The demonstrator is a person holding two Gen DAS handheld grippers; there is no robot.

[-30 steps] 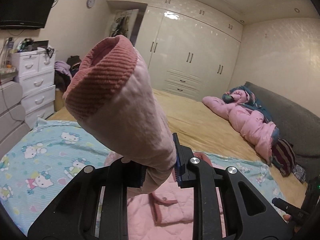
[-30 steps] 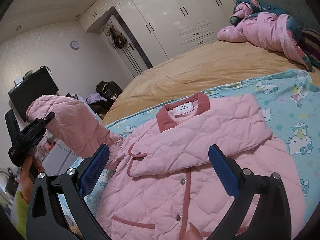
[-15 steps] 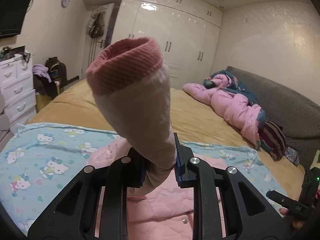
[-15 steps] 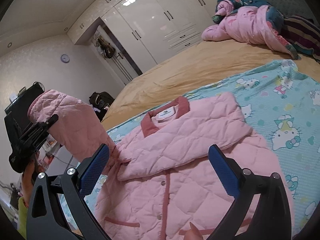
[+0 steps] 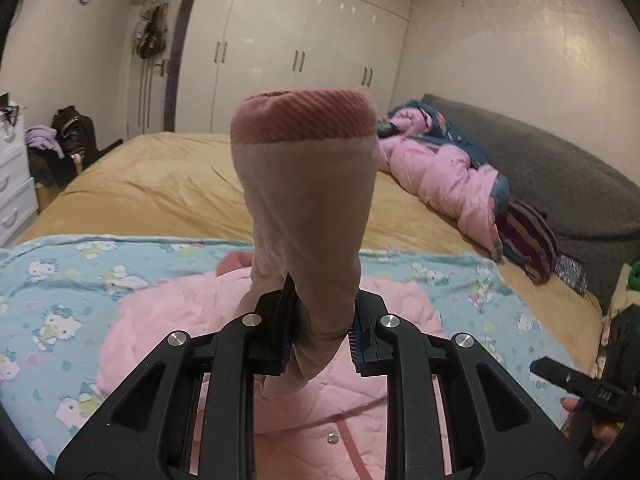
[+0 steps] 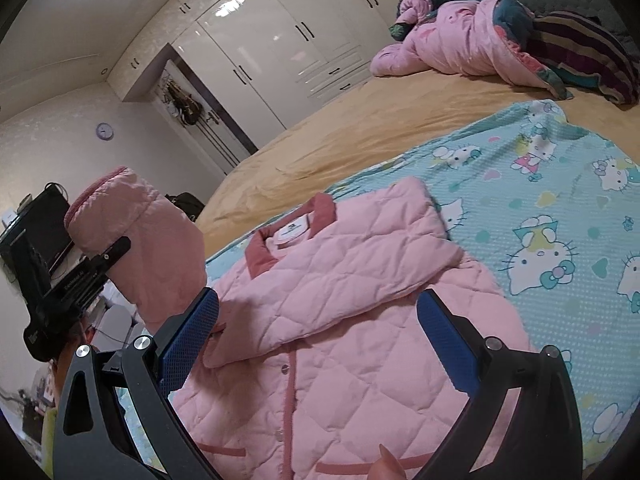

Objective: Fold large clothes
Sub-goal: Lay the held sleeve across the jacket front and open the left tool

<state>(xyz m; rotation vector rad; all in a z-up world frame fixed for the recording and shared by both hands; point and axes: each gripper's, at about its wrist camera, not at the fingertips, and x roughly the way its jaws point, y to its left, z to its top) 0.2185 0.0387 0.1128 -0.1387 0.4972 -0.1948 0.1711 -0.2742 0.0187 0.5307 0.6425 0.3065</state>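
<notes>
A pink quilted jacket [image 6: 344, 320] lies front-up on a Hello Kitty sheet [image 6: 560, 208], its far sleeve folded across the chest. My left gripper [image 5: 320, 332] is shut on the other sleeve [image 5: 308, 208] and holds it upright above the jacket [image 5: 192, 312], the dark pink cuff [image 5: 304, 120] on top. In the right wrist view this sleeve [image 6: 148, 248] and the left gripper [image 6: 76, 284] stand at the left. My right gripper [image 6: 316, 332] is open and empty, low over the jacket's front.
A tan bedspread [image 5: 168, 184] covers the bed beyond the sheet. A heap of pink and dark bedding [image 6: 480, 36] lies by the grey headboard [image 5: 560, 184]. White wardrobes [image 5: 296, 52] line the far wall. A white dresser [image 5: 12, 184] stands at the left.
My left gripper has carried the raised sleeve to the right, over the jacket's body. My right gripper has stayed open and shifted a little along the jacket's front.
</notes>
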